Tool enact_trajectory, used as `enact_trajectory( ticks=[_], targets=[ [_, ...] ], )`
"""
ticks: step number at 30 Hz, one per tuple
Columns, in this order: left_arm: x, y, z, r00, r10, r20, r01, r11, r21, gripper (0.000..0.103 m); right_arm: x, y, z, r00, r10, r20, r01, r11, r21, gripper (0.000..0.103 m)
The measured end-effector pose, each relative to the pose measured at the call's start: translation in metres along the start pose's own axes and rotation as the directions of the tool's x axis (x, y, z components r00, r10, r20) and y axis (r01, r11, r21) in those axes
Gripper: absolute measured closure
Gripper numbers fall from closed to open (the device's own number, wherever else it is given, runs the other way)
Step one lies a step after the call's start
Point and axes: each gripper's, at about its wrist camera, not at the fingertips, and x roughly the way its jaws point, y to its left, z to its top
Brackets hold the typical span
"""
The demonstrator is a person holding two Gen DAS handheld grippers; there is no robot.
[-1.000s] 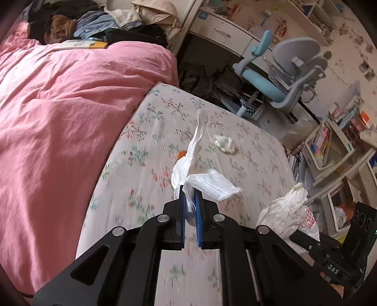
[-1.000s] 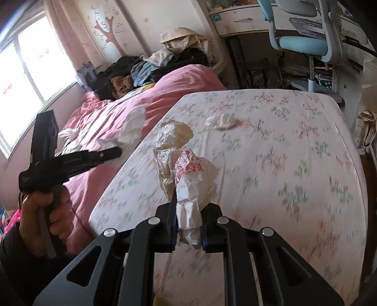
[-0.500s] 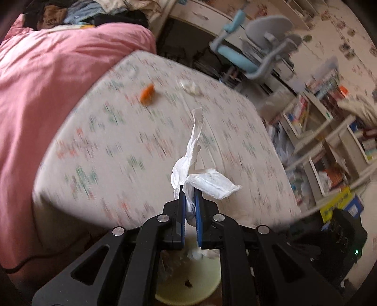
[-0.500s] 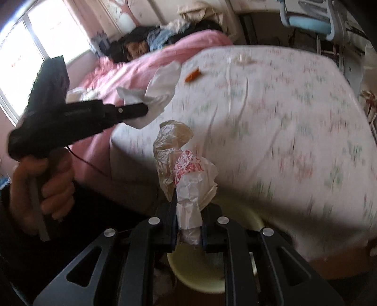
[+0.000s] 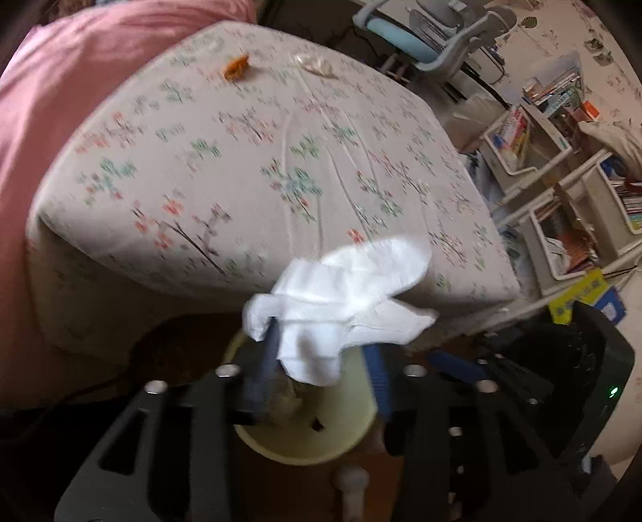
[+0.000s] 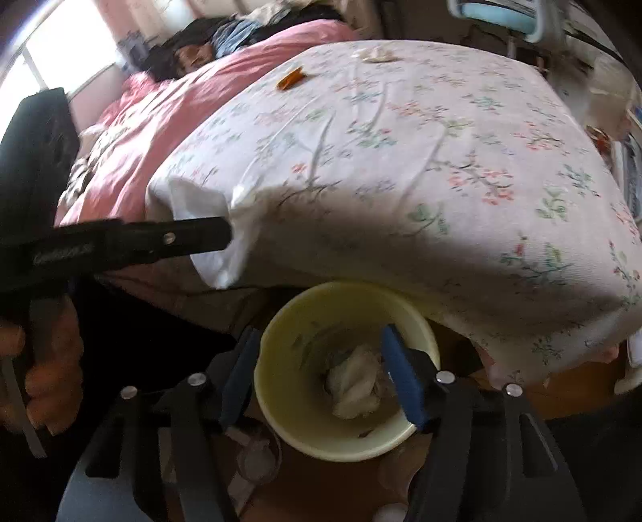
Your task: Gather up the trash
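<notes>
A pale yellow bin (image 6: pixel 341 287) stands on the floor at the foot of the bed. My right gripper (image 6: pixel 321 377) hangs right over it, jaws opening and wide apart with nothing between them. The crumpled plastic bag (image 6: pixel 357 381) lies inside the bin. My left gripper (image 5: pixel 321 373) is above the same bin (image 5: pixel 305 453), its jaws opening. A white tissue (image 5: pixel 341 305) sits loosely between its fingers, draped over the left fingertip (image 5: pixel 267 361); the pads do not press it. On the far end of the bed lie an orange scrap (image 5: pixel 236 66) and a white wad (image 5: pixel 317 64).
The floral mattress (image 5: pixel 240 160) fills the middle, with a pink duvet (image 5: pixel 60 100) to its left. Shelves of books (image 5: pixel 561 180) and a blue desk chair (image 5: pixel 421 24) stand to the right. A hand (image 6: pixel 44 361) holds the left gripper's handle.
Both grippers moved back off the bed and down over the bin. Both jaws came apart: the plastic bag dropped into the bin and the tissue came loose.
</notes>
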Motion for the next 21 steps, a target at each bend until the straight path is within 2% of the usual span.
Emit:
enact_trajectory(
  ticks=[2, 4, 8, 16, 21],
  targets=[
    [-0.005, -0.003, 0.001, 0.999, 0.037, 0.038, -0.037, 0.999, 0.013, 0.049, 0.0, -0.005, 0.003, 1.0, 0.003, 0.017, -0.004, 1.0, 0.03, 0.037],
    [-0.012, -0.002, 0.006, 0.996, 0.06, 0.069, -0.062, 0.998, 0.016, 0.042, 0.003, -0.009, -0.001, 0.999, 0.002, 0.033, -0.004, 0.999, 0.053, 0.036],
    [-0.028, 0.003, 0.012, 0.982, 0.11, 0.155, -0.11, 0.994, -0.007, 0.027, -0.001, -0.013, -0.001, 0.997, -0.008, 0.071, 0.002, 0.997, 0.083, 0.033],
    [-0.045, 0.021, 0.019, 0.967, 0.116, 0.227, -0.095, 0.99, -0.103, 0.025, -0.009, -0.015, 0.001, 0.993, -0.019, 0.115, 0.008, 0.995, 0.102, 0.031],
    [-0.044, 0.025, 0.02, 0.963, 0.131, 0.235, -0.103, 0.986, -0.13, 0.024, -0.01, -0.014, 0.002, 0.992, -0.019, 0.123, 0.007, 0.995, 0.097, 0.031]
  ],
)
